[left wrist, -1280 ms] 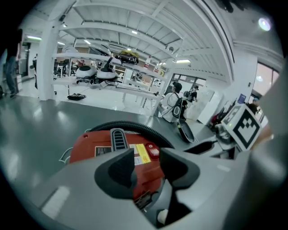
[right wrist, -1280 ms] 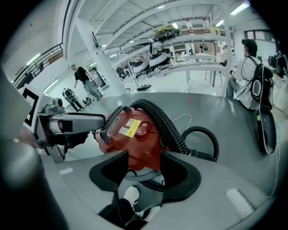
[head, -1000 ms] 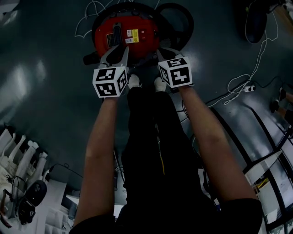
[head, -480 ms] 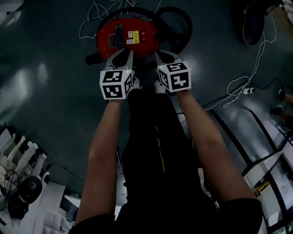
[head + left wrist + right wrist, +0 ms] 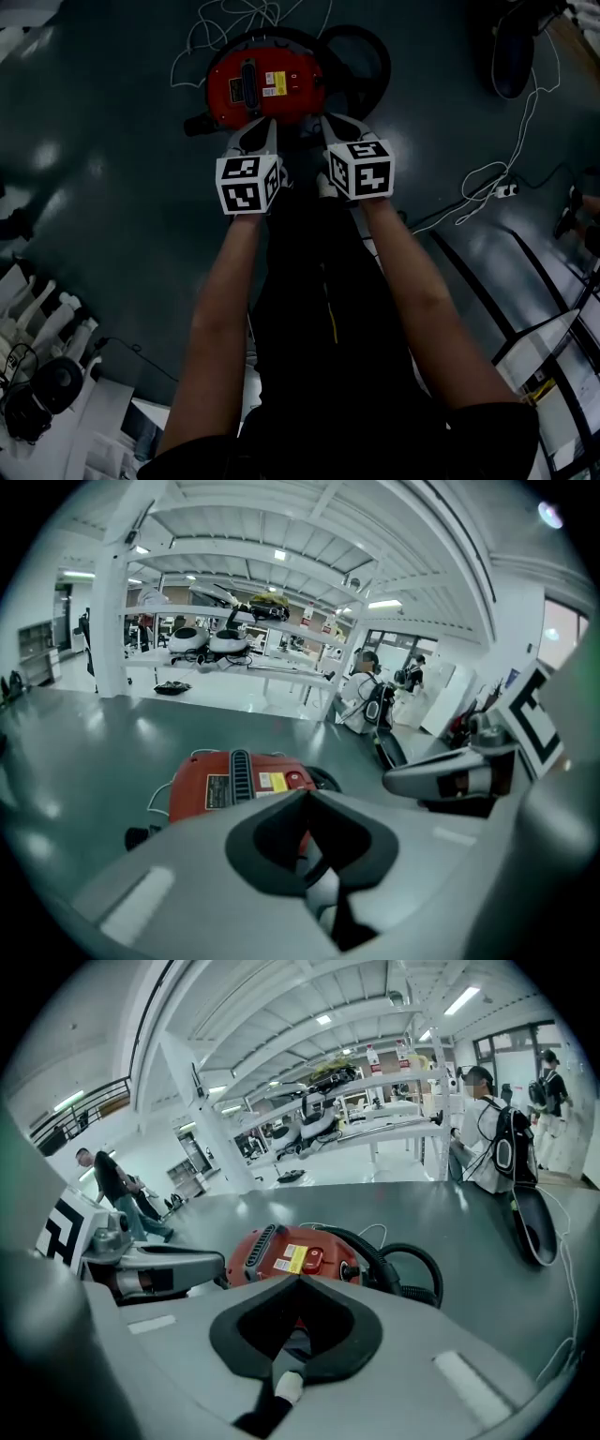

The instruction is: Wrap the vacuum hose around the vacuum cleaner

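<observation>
Grippers drawn closer together; left gripper [image 5: 258, 131] jaws just closed on nothing, right gripper [image 5: 336, 127] shut, empty. Round red plastic vacuum cleaner [image 5: 265, 84] upper centre; black ribbed hose [image 5: 380, 66] looped at its right, likely light and springy. Grasp mid-loop.

Vacuum hose [image 5: 323, 778] mostly hidden behind vacuum cleaner [image 5: 234, 785].

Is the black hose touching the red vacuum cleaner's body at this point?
Touching. The right gripper view shows the hose lying against the vacuum cleaner along the red body's right edge, with no floor showing between them, before it loops away to the right.
</observation>
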A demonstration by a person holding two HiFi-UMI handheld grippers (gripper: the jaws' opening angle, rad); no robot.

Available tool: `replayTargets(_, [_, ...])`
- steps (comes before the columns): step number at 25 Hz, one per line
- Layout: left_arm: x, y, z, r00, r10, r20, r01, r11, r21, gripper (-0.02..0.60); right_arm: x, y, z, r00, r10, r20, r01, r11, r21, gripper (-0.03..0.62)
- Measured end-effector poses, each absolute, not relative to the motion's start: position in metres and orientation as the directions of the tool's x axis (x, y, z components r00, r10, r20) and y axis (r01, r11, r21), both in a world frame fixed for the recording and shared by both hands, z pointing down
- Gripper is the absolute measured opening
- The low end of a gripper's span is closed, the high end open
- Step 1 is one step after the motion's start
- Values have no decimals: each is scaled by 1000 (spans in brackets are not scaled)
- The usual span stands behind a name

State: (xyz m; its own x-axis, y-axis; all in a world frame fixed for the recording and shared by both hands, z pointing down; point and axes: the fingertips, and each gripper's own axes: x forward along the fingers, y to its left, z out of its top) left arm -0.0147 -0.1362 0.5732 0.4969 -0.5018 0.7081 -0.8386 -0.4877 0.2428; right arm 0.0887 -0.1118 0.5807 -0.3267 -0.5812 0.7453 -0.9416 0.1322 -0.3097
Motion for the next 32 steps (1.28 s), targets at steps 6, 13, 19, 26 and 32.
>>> replayTargets(6, [-8,-116,542,500,-495,710,-841,-472,264,11,90,-98,537,-323,-618,717,-938,110,-329,-5])
replayTargets(13, [-5,-106,508,497,-512,701,-844,-472,254,11,86,-94,501,-321,-638,700,-941,133,-311,-5])
replayTargets(19, [-8,-104,492,497,-511,702,-848,-455,270,11,85,-87,489,-324,-624,711,-942,146,-301,-6])
replayTargets(26, [-14,-100,496,528,-466,710,-840,-413,353,9,83,-83,492,-364,-602,711,-927,166,-335,-5])
replayTargets(32, [-13,-104,508,530,-444,723,-837,-408,364,9,83,-89,503,-370,-597,712,-925,164,-343,-5])
